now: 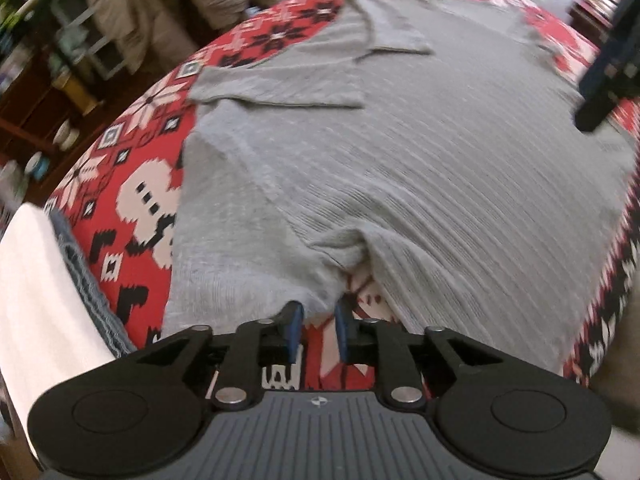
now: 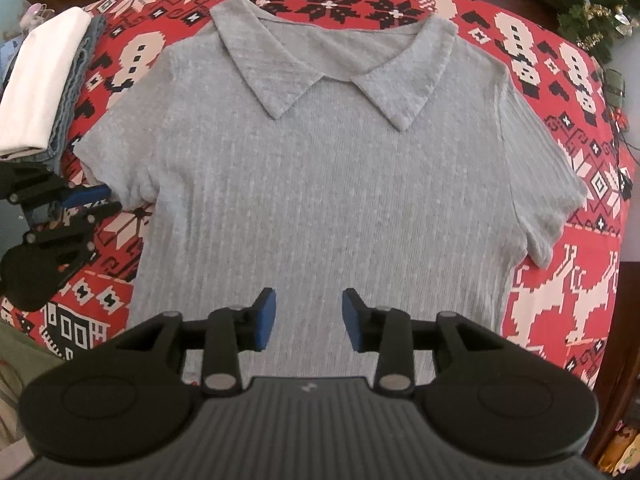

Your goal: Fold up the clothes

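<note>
A grey collared shirt (image 2: 320,184) lies flat, front up, on a red patterned blanket (image 2: 560,288). The right gripper (image 2: 308,318) hovers over its lower middle, jaws spread and empty. The left gripper (image 1: 316,330) sits at the sleeve (image 2: 116,168) near the armpit, jaws slightly apart; the blur hides whether they touch cloth. Folded white and blue cloths (image 2: 44,88) lie beside the shirt.

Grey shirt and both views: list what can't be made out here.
- Grey shirt hem: right wrist view, hidden behind the right gripper.
- Left gripper contact with the sleeve: left wrist view, blurred.
- Folded pile: cut by the frame edge.
- Room shelves: blurred, contents unreadable.
</note>
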Action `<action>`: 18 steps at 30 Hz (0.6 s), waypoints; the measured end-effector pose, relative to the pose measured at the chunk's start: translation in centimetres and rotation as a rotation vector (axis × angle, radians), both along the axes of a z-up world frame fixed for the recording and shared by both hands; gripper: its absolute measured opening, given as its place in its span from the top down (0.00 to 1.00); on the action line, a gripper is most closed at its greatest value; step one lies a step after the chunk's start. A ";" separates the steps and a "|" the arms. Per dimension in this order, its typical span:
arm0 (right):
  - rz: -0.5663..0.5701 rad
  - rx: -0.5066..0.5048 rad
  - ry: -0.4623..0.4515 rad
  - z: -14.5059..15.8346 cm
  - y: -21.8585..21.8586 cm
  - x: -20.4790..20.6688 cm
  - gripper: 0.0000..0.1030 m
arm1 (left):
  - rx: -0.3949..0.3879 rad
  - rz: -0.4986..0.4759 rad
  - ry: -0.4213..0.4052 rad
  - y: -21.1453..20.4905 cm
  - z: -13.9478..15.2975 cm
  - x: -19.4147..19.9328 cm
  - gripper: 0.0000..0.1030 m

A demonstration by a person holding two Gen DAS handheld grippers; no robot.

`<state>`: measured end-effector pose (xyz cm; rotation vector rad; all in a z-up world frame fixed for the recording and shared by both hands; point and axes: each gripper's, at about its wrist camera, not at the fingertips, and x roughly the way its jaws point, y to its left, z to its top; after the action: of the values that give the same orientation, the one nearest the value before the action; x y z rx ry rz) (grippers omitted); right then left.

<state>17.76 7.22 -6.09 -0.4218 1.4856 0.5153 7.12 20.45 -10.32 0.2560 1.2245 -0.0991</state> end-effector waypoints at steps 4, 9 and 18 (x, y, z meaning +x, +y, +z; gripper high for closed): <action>-0.021 -0.008 0.009 -0.3 -0.7 -0.5 0.60 | 0.090 -0.108 -0.015 -0.9 -1.0 -1.0 0.80; -0.032 -0.004 0.008 -0.3 -1.2 -1.1 0.60 | 0.134 -0.129 -0.060 -1.5 -1.8 -0.9 0.87; -0.054 -0.010 0.006 -0.3 -2.3 -1.3 0.59 | 0.016 0.047 0.034 0.9 0.0 -0.4 0.95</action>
<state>16.50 4.88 -6.42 -0.3871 1.5022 0.4663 6.70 21.39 -10.36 0.2397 1.2645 -0.0533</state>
